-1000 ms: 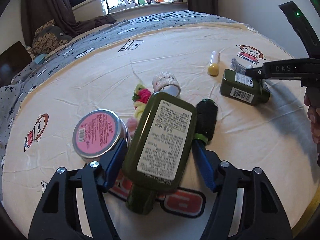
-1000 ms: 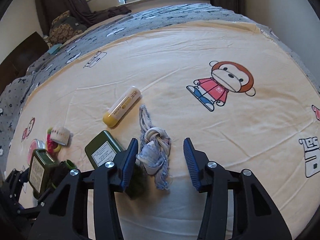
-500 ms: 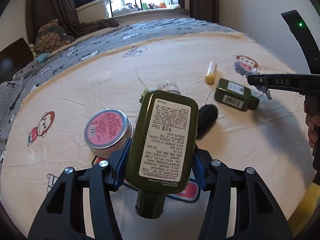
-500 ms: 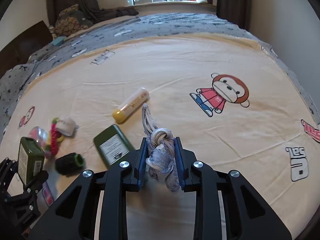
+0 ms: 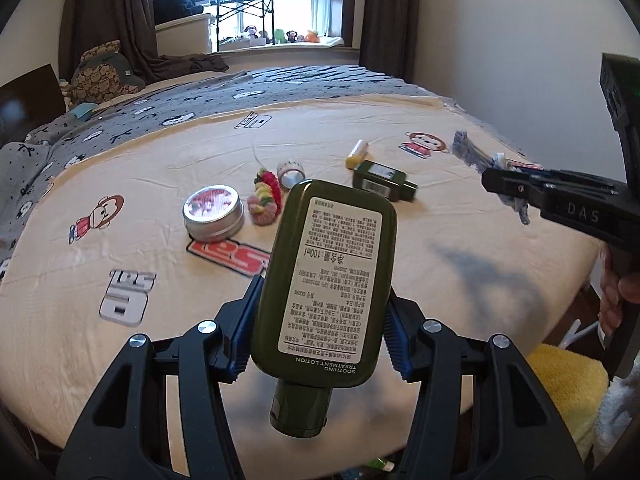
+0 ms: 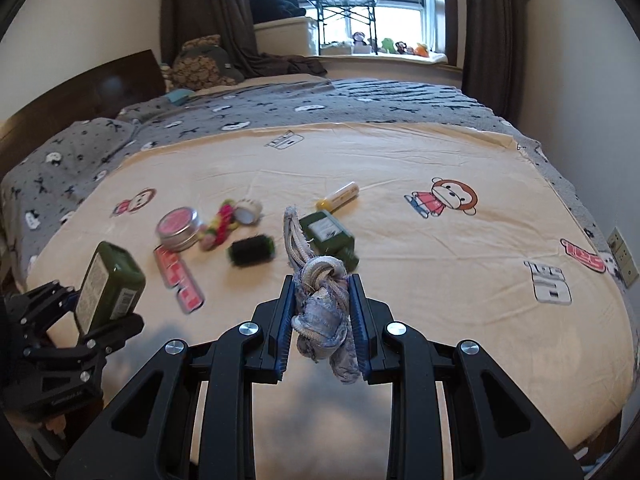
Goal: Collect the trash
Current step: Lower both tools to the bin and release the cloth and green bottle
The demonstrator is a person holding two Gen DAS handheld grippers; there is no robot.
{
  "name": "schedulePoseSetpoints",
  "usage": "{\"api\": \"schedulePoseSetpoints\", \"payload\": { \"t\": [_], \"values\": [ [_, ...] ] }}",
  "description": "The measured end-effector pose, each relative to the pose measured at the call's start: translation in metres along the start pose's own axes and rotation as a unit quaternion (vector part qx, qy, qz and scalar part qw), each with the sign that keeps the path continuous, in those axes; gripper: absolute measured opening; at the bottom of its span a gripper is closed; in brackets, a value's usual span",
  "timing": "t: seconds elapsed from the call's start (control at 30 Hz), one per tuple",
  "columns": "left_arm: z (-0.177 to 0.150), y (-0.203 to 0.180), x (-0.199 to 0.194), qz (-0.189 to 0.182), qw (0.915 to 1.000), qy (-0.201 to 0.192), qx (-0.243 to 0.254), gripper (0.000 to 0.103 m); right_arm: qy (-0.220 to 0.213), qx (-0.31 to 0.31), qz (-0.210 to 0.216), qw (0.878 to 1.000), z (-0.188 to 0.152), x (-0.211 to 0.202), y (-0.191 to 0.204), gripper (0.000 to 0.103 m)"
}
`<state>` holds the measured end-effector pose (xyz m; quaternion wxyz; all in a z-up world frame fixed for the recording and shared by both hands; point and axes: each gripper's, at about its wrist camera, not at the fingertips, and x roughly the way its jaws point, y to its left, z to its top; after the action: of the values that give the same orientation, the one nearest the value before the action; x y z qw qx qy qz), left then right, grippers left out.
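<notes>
Bed [image 5: 460, 280] with a cream cartoon-print sheet, a grey patterned blanket [image 6: 280, 108] across its far half, seen from both wrist cameras. Left gripper [image 5: 316, 332]: blue pads clamped on the sides of a dark green lotion bottle [image 5: 326, 280], held clear above the sheet, cap toward the camera, white printed label facing up. Right gripper [image 6: 322, 322]: jaws drawn narrow and pinching a knotted rope scrap [image 6: 320, 300], pale grey-blue and frayed, its loose tails rising ahead of the pads; the piece hangs off the sheet. A person's hand [image 5: 618, 296] grips the right tool's handle at the right edge of the left view. Items lying on the sheet: a round tin with pink lid [image 5: 213, 211]; just beside it, a pink-and-yellow knitted piece [image 5: 266, 196]; a small roll of patterned tape [image 5: 291, 172] touching the knitted piece's far end; a black ribbed cap [image 6: 253, 250] nearer the foot of the bed; a second green bottle [image 5: 383, 181], flat on its side; a yellow-capped tube [image 5: 356, 154] just beyond that bottle. A yellow cloth [image 5: 560, 376] shows below the bed edge at lower right.
</notes>
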<state>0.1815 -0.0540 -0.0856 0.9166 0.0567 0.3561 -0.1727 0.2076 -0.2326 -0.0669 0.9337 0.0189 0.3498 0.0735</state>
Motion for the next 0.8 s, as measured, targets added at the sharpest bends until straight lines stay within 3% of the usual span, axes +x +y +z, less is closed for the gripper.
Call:
{"api": "schedulePoseSetpoints", "payload": {
  "t": [0.33, 0.6, 0.8],
  "values": [
    [-0.078, -0.018, -0.054, -0.037, 0.9993, 0.003, 0.010, 0.052, -0.003, -0.004, 0.043, 0.999, -0.092, -0.066, 0.018, 0.027],
    [-0.145, -0.029, -0.043, -0.061, 0.9956, 0.071, 0.005, 0.052, 0.066, 0.014, 0.055, 0.996, -0.165, -0.051, 0.033, 0.027],
    [-0.185, -0.031, -0.017, -0.071, 0.9880, 0.137, -0.004, 0.052, 0.130, 0.016, 0.061, 0.990, -0.206, -0.028, 0.047, 0.027]
  ]
}}
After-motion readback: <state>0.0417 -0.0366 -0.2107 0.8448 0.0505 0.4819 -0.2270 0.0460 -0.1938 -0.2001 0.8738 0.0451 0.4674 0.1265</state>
